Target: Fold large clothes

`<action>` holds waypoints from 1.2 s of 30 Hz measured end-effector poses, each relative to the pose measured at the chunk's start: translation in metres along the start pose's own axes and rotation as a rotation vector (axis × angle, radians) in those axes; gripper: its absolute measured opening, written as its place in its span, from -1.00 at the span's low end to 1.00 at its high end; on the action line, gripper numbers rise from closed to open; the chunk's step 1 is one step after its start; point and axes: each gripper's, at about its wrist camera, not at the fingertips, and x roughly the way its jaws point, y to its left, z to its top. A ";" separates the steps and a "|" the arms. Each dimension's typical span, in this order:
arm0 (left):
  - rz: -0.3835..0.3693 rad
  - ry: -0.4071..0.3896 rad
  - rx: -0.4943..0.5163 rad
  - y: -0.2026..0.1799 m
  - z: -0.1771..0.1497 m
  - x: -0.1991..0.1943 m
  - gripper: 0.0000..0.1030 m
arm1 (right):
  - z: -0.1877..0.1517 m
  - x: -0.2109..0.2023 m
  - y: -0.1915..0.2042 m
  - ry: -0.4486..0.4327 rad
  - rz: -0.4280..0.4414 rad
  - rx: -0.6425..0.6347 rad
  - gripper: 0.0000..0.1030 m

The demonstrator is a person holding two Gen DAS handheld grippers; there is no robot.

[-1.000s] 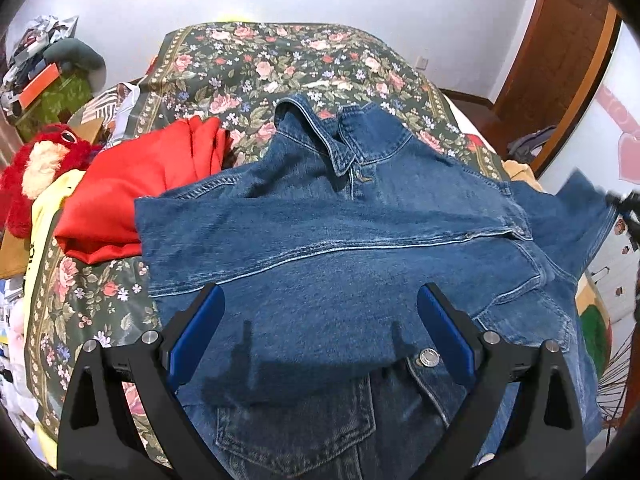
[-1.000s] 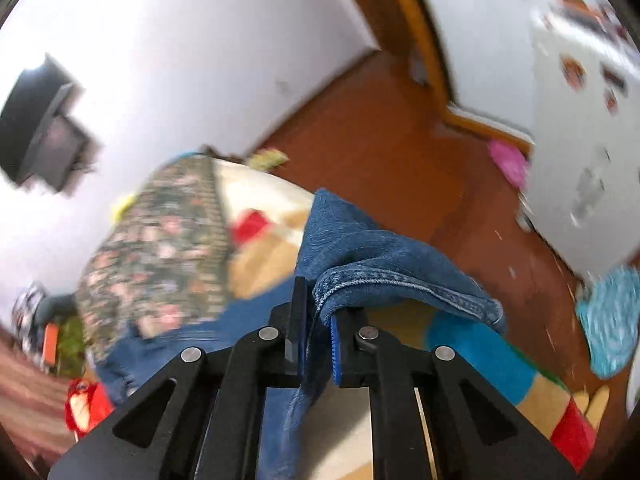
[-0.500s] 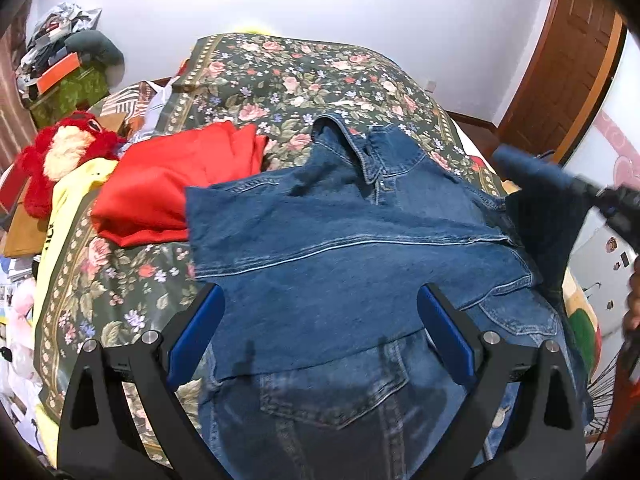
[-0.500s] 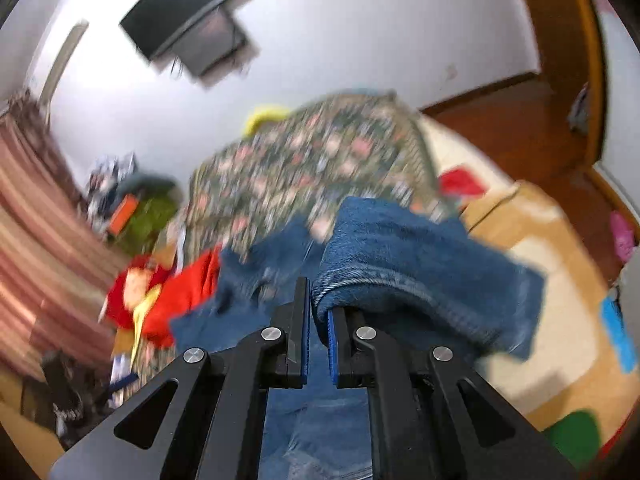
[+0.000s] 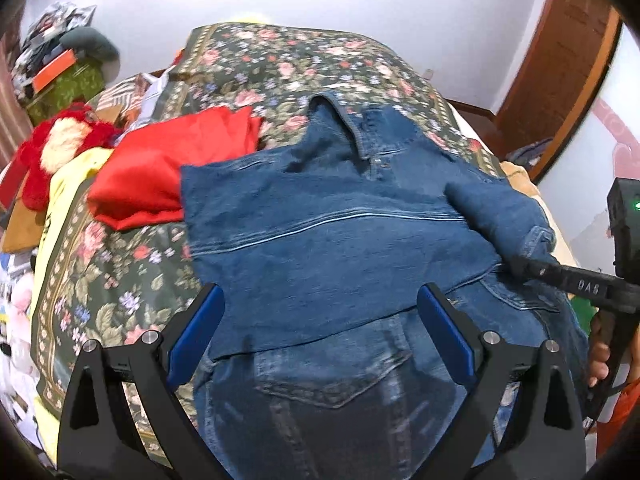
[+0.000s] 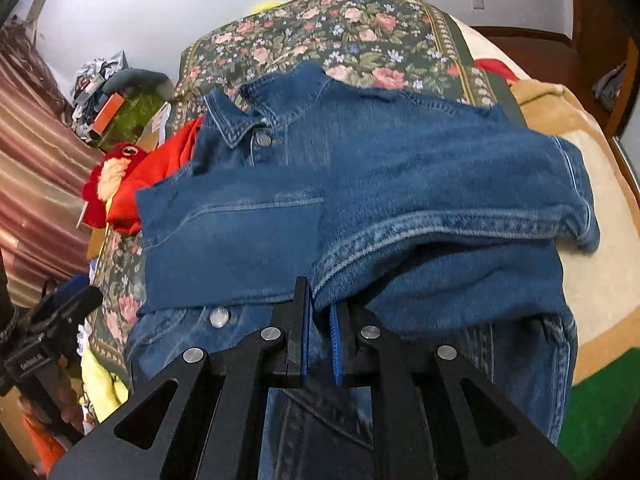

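blue denim button-front jacket lies spread on the green floral bedspread, one sleeve folded across its chest; right gripper is clenched on the other sleeve's cuff edge, while left gripper hangs spread wide above the jacket front, holding nothing.

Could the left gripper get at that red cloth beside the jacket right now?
Probably yes. The left gripper hangs open and empty above the jacket, and the red cloth lies uncovered to its left on the bed, with nothing between them.
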 end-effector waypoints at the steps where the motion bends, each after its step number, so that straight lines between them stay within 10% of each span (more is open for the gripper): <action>1: -0.005 -0.002 0.013 -0.006 0.002 0.000 0.89 | -0.002 -0.003 0.000 0.006 0.000 -0.013 -0.80; 21: -0.202 -0.017 0.502 -0.224 0.064 0.027 0.89 | -0.024 -0.106 -0.098 -0.263 -0.233 0.162 -0.48; 29: -0.269 0.134 0.659 -0.299 0.056 0.089 0.88 | -0.036 -0.110 -0.129 -0.276 -0.279 0.244 -0.04; 36: -0.272 0.313 0.650 -0.316 0.049 0.152 0.47 | -0.044 -0.111 -0.147 -0.264 -0.285 0.290 0.03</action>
